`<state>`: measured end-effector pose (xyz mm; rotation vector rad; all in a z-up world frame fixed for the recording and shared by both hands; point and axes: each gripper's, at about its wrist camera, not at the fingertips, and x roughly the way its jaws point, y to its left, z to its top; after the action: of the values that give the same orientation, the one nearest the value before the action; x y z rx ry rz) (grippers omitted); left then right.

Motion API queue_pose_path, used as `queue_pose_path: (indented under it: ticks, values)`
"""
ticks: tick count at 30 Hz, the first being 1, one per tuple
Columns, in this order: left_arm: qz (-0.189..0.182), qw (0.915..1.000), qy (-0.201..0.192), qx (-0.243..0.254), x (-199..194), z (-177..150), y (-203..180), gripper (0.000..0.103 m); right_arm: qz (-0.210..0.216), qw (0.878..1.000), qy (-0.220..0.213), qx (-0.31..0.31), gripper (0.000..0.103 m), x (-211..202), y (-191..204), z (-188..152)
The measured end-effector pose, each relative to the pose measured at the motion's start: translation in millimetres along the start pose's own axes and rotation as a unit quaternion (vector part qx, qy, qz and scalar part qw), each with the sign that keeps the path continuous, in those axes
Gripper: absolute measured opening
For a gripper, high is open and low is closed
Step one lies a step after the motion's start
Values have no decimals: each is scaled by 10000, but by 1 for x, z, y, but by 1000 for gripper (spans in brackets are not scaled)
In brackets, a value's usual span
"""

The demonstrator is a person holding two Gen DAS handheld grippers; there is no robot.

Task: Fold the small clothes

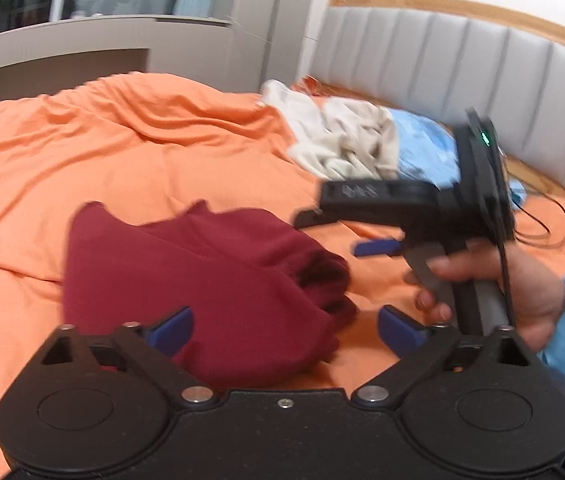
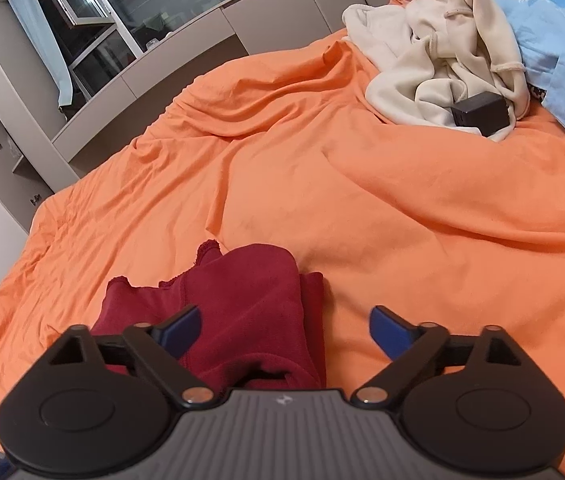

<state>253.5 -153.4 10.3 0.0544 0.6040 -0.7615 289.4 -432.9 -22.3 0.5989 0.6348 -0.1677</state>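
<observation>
No brand name or label can be read anywhere: the right gripper [image 2: 284, 330] carries only a small pale emblem on its ribbed grey body, and the blue cloth [image 2: 558, 36] far ahead and to its right bears a faint darker print too blurred to make out. The task's thing, a dark red garment [image 2: 238, 312], lies bunched and partly folded on the orange bedsheet [image 2: 322, 184], directly ahead of and below the left-hand finger of the right gripper, its frayed edge pointing away from the claw. Both blue-padded fingers of the right gripper stand spread wide, holding nothing. The left gripper [image 1: 284, 326] is likewise spread, its fingers apart above the same dark red garment [image 1: 202, 280], which fills the space ahead of its left finger and the gap between them. To the right of the left gripper, the person's right hand [image 1: 514, 292] grips the handle of the other tool, a green light glowing on its back. Far ahead of both claws, a crumpled cream garment [image 2: 438, 60] is heaped beside the blue cloth, with a small black box [image 2: 480, 114] resting against its near edge. A padded grey headboard [image 1: 482, 64] rises behind the heap, and grey cabinets [image 2: 6, 128] with a dark window stand beyond the bed on the left.
</observation>
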Motion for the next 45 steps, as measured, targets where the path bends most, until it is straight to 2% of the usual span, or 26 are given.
queue_pose_path:
  ticks: [4, 9, 12, 16, 18, 22, 25, 28, 32, 35, 41, 45]
  values:
    - [354, 9988, -16, -325, -10, 9, 25, 102, -41, 9998, 111, -170, 102, 3, 6, -4]
    - [620, 9942, 210, -848, -12, 15, 68, 102, 25, 9985, 322, -445, 103, 6, 19, -12]
    - [753, 9917, 363, -973, -12, 15, 95, 102, 52, 9970, 452, -623, 103, 6, 22, -19]
    - [970, 9884, 498, -1058, -9, 6, 126, 102, -196, 9932, 686, -917, 103, 8, 20, -30]
    - [910, 9867, 507, -1249, -7, 0, 139, 102, -266, 9916, 783, -998, 103, 8, 17, -36]
    - [539, 9820, 339, -1781, -4, -23, 161, 102, -92, 9929, 887, -789, 103, 4, 5, -41]
    - [399, 9759, 487, -2088, 2, -33, 168, 102, 92, 9945, 904, -522, 103, -4, -6, -35]
    - [384, 9785, 431, -1979, -1, -35, 168, 102, 183, 9970, 681, -320, 103, -16, -11, -26]
    - [428, 9812, 371, -1846, -1, -39, 164, 102, -87, 9997, 138, 188, 103, -19, -23, -13]
    - [428, 9816, 339, -1828, -1, -40, 164, 102, -284, 9986, 168, 418, 103, -7, -32, -9]
    - [423, 9818, 307, -1826, -1, -42, 164, 102, -658, 9959, 624, -36, 103, 5, -29, -18]
    - [396, 9813, 293, -1859, -1, -43, 165, 103, -807, 9930, 697, -498, 103, 2, -18, -27]
